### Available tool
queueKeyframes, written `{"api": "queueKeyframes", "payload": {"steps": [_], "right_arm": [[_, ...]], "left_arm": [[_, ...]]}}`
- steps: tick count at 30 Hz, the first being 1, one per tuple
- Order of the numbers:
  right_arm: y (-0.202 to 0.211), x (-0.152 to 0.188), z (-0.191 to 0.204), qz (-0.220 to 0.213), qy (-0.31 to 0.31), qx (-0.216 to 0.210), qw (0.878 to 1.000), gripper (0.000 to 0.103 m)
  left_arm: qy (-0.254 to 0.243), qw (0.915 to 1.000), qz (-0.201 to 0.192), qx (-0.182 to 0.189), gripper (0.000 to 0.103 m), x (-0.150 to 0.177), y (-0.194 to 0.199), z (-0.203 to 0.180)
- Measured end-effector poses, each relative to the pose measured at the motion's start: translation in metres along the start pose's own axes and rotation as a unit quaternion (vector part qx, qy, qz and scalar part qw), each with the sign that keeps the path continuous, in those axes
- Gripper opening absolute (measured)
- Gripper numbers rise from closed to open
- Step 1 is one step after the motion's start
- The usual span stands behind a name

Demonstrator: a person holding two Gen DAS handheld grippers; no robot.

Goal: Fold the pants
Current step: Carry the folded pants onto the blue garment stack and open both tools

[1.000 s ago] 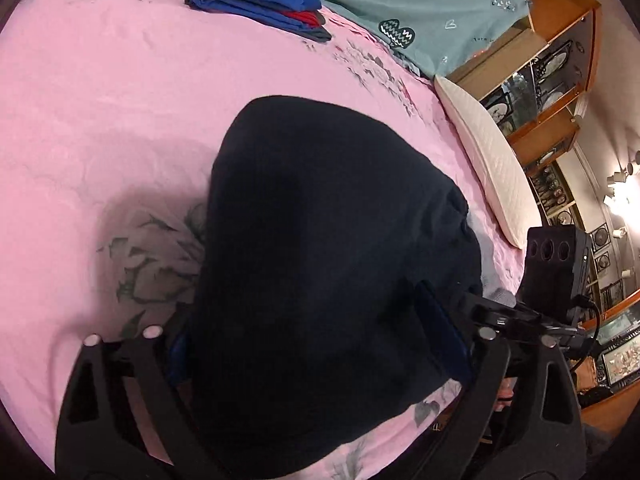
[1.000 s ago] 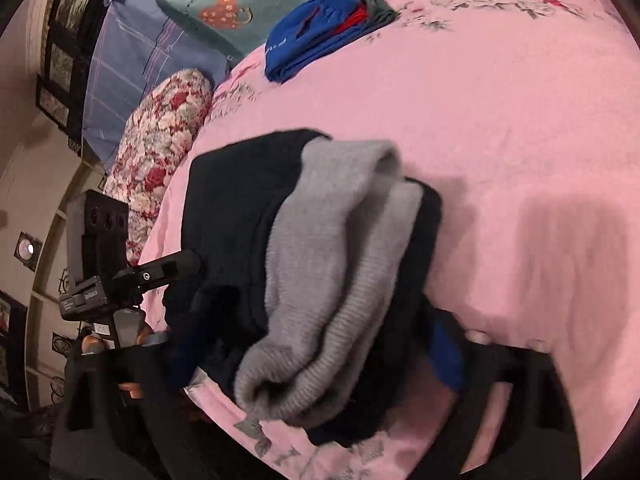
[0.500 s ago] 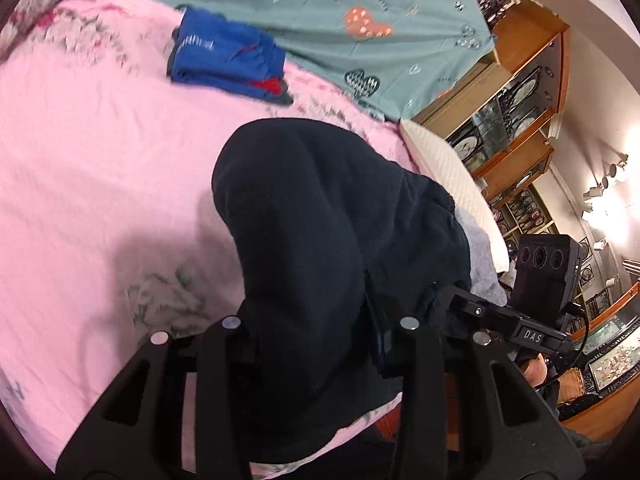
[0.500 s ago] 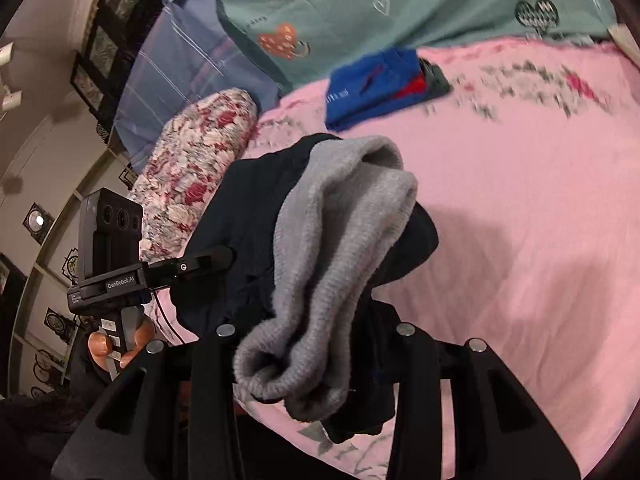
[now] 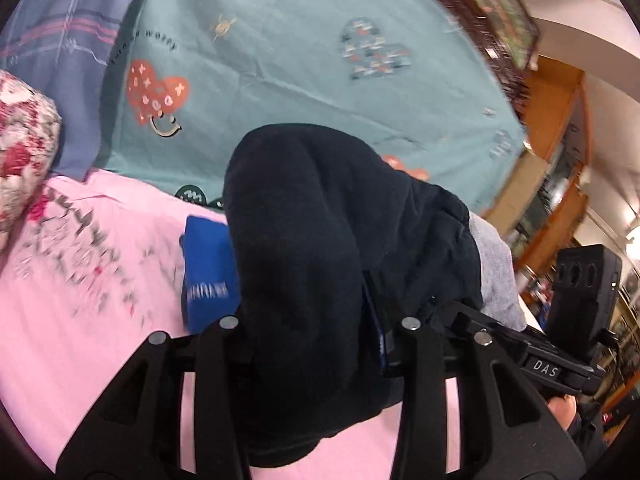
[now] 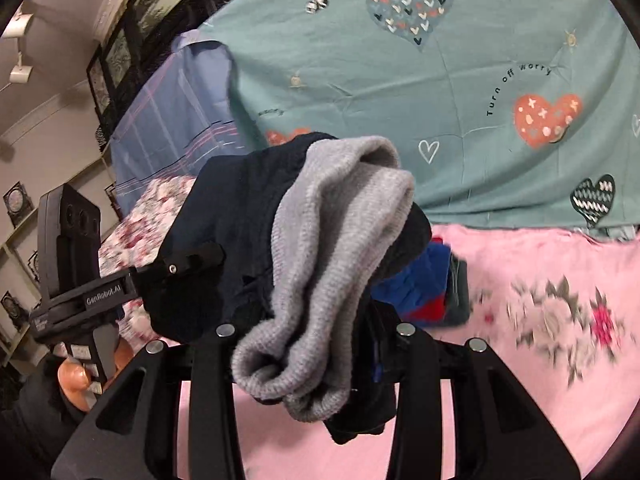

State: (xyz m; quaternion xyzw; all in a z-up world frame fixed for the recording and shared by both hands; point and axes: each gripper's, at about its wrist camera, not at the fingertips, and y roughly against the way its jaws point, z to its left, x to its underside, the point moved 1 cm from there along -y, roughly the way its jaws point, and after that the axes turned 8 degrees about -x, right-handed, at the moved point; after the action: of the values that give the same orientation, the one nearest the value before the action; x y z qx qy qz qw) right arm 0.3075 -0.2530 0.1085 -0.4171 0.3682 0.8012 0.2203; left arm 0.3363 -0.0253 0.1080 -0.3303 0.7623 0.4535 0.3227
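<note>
The folded dark navy pants (image 5: 304, 264) with a grey ribbed lining (image 6: 340, 248) hang as a thick bundle above the pink bed. My left gripper (image 5: 316, 332) is shut on one side of the bundle. My right gripper (image 6: 312, 340) is shut on the other side, where the grey lining droops over the jaws. The fingertips of both are hidden in the cloth. The right gripper's body shows in the left wrist view (image 5: 560, 364), and the left gripper's body shows in the right wrist view (image 6: 88, 300).
A folded pile of blue and red clothes (image 6: 424, 292) lies on the pink floral sheet (image 6: 520, 340) just behind the bundle; it also shows in the left wrist view (image 5: 208, 276). A teal heart-print quilt (image 6: 440, 100), a floral pillow (image 5: 20, 160) and wooden shelves (image 5: 560, 140) stand beyond.
Both grippers have lifted the pants bundle off the bed and tilted up and forward. The blue clothes pile and teal quilt are now much closer.
</note>
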Motion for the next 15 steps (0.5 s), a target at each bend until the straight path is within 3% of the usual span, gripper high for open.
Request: {"api": "queueKeyframes", "payload": {"steps": [3, 5, 6, 7, 8, 9, 10, 13, 15], "right_arm": [[-0.070, -0.012, -0.057, 0.014, -0.018, 0.009, 1.000, 0.040], [-0.124, -0.009, -0.099, 0.032, -0.021, 0.038, 0.999, 0.046], [-0.147, -0.003, -0.119, 0.048, -0.027, 0.066, 0.996, 0.049], [-0.170, 0.005, -0.139, 0.074, -0.042, 0.104, 0.991, 0.050], [-0.188, 0.014, -0.158, 0.100, -0.064, 0.134, 0.984, 0.054], [-0.190, 0.021, -0.172, 0.088, -0.096, 0.126, 0.983, 0.058], [-0.182, 0.023, -0.174, 0.066, -0.106, 0.116, 0.985, 0.063], [-0.154, 0.022, -0.163, 0.029, -0.077, 0.114, 0.990, 0.063], [-0.129, 0.013, -0.149, -0.012, -0.054, 0.122, 0.991, 0.063]], "left_arm": [[0.021, 0.9989, 0.016, -0.037, 0.039, -0.006, -0.086, 0.027], [0.046, 0.9960, 0.032, -0.069, 0.042, -0.003, -0.148, 0.053], [0.052, 0.9930, 0.044, -0.096, 0.049, 0.002, -0.175, 0.067], [0.062, 0.9871, 0.073, -0.128, 0.064, 0.008, -0.205, 0.083], [0.081, 0.9836, 0.093, -0.132, 0.075, 0.014, -0.221, 0.095], [0.099, 0.9829, 0.091, -0.126, 0.088, 0.019, -0.223, 0.104], [0.094, 0.9847, 0.080, -0.123, 0.093, 0.020, -0.217, 0.105], [0.076, 0.9889, 0.067, -0.108, 0.092, 0.015, -0.190, 0.104], [0.074, 0.9908, 0.035, -0.108, 0.092, 0.007, -0.162, 0.102]]}}
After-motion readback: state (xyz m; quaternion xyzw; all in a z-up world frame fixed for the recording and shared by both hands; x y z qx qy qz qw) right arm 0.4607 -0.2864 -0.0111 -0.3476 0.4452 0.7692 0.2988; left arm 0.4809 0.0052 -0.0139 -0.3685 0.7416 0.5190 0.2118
